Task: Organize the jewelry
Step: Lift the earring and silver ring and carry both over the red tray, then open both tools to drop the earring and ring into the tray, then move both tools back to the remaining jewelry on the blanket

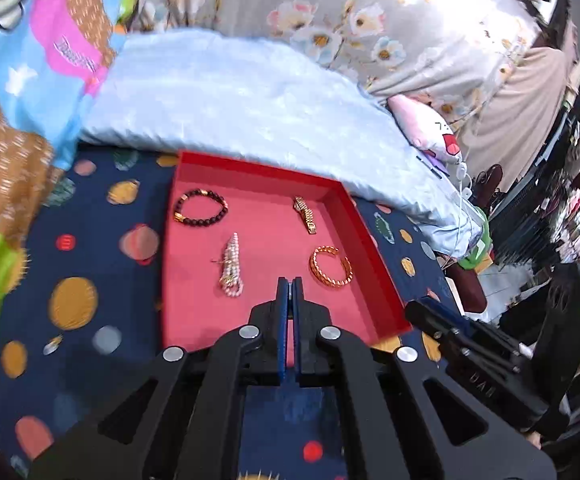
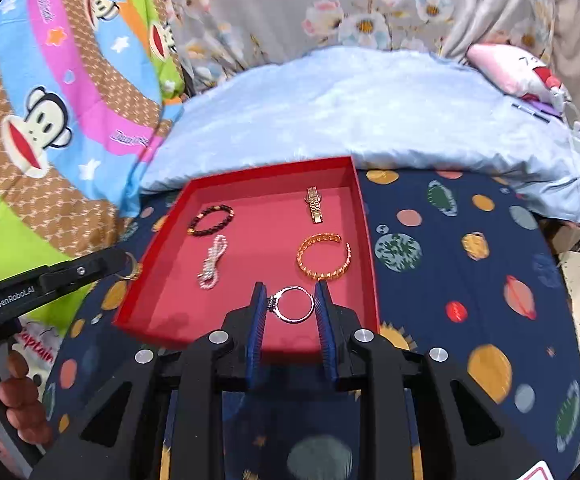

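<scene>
A red tray [image 1: 366, 232] [image 2: 364, 216] lies on a navy planet-print cloth. It holds a dark bead bracelet [image 1: 200, 211] [image 2: 211, 220], a pearl strand [image 1: 231, 266] [image 2: 209, 267], a gold watch band [image 1: 305, 213] [image 2: 314, 204] and an orange-gold open bangle [image 1: 330, 266] [image 2: 323, 259]. My right gripper [image 2: 290, 304] is shut on a silver ring [image 2: 293, 304], holding it by its sides over the tray's near part. My left gripper [image 1: 290, 286] is shut and empty over the tray's near edge. It shows side-on at the left of the right wrist view [image 2: 121, 258].
A light blue quilt [image 1: 249, 96] [image 2: 370, 112] lies behind the tray. A monkey-print blanket [image 2: 49, 100] is on the left and a pink plush [image 1: 426, 128] on the right. Cluttered room edge at the far right [image 1: 570, 220].
</scene>
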Demonstrator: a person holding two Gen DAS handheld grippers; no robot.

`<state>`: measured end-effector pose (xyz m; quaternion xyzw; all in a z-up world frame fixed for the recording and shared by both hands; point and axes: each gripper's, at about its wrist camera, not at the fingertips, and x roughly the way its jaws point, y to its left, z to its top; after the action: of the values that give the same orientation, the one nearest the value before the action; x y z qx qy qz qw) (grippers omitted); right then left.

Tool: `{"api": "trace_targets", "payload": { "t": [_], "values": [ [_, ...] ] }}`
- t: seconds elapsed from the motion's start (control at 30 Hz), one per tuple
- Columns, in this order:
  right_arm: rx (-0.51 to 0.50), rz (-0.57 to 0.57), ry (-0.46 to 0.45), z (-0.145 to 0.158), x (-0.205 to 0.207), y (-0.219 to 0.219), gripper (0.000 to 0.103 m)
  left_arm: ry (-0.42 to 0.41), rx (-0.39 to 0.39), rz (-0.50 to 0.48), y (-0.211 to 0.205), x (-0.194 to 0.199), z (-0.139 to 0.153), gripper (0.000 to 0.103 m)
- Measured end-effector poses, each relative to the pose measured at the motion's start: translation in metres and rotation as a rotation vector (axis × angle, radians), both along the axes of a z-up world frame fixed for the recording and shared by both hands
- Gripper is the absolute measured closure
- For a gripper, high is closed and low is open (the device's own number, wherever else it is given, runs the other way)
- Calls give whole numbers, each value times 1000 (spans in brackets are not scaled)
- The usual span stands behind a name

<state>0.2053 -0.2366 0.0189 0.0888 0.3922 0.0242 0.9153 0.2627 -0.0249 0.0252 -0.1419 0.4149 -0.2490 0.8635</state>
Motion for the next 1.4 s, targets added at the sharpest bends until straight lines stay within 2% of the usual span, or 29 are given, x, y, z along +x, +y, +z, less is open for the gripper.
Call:
{"api": "trace_targets", "payload": {
  "t": [0.1, 0.23, 0.27, 0.37, 0.4, 0.43, 0.5, 0.63, 0.83, 0.97, 1.4],
  "values": [
    [-29, 9, 51, -23, 25, 3, 80, 69, -1, 0, -6, 26, -24, 102],
    [-59, -8, 81, -43, 37, 0, 78, 84, 97, 70, -3, 42, -43, 100],
    [-62, -18, 72, -43, 36, -2, 77, 81, 122, 85, -1, 43, -45, 99],
    [-61, -38, 31, -35, 28, -7, 76, 35, 192, 156, 13, 40, -40, 80],
    [-58, -42, 23, -32, 27, -8, 74, 17, 195, 162, 18, 36, -37, 78],
    [-51, -44, 9, -27, 21, -9, 73, 13, 202, 173, 23, 35, -36, 73],
    [-41, -45, -6, -21, 12, -9, 71, -22, 251, 222, 30, 25, -29, 66],
    [-20, -50, -31, -7, -16, -9, 66, -59, 257, 228, 42, 0, -19, 62],
    [3, -52, -42, 2, -56, -6, 65, -55, 243, 223, 56, -40, -18, 61],
    [-22, -60, -43, 4, -82, 0, 64, -54, 240, 208, 58, -65, -18, 61],
    [4, -86, 17, -13, -148, 5, 64, 1, 249, 179, 63, -126, -40, 61]
  ]
}}
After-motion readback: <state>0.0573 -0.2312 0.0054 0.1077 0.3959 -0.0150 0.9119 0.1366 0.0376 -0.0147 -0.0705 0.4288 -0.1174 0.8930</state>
